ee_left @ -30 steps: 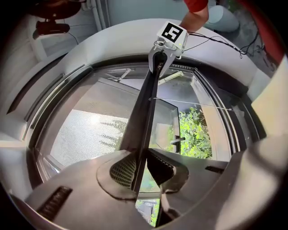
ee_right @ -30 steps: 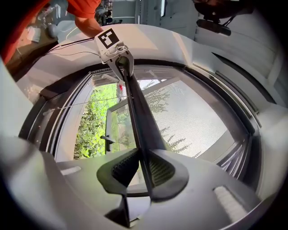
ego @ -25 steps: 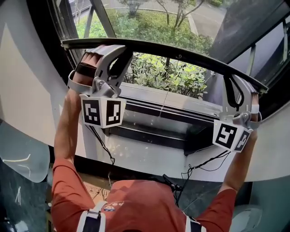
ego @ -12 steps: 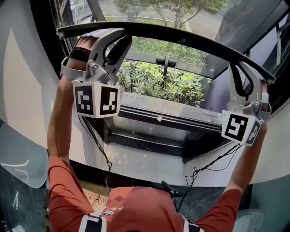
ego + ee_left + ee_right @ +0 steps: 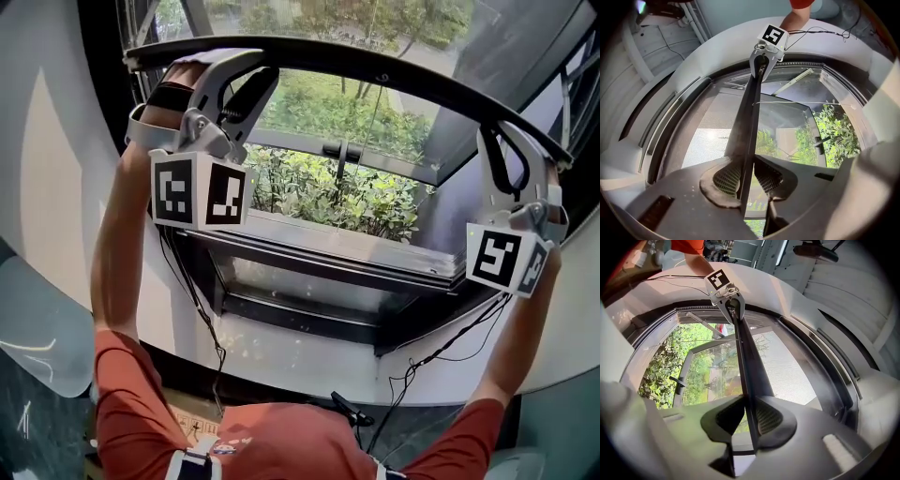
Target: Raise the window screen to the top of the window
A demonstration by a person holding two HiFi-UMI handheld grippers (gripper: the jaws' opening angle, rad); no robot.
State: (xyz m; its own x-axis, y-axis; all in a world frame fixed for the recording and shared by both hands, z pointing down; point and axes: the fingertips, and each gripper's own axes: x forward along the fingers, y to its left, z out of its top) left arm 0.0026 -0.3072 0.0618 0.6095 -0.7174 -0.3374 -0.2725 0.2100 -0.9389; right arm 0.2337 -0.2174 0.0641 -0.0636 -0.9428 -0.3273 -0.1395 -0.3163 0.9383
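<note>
Left gripper (image 5: 255,67) pinches the screen bar (image 5: 394,81) near its left end. Its jaws have just eased slightly wider, bar between them. Right gripper (image 5: 506,136) clamps the right end. The bar's long axis spans the upper frame left to right. Judged next push: straight up, ends level.

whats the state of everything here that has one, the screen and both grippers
screen bar, partly raised, gripped near both ends
screen mesh, covers only the window area above the bar
left gripper, shut on the screen bar, though its jaws have just been opening a little
right gripper, shut on the screen bar
</note>
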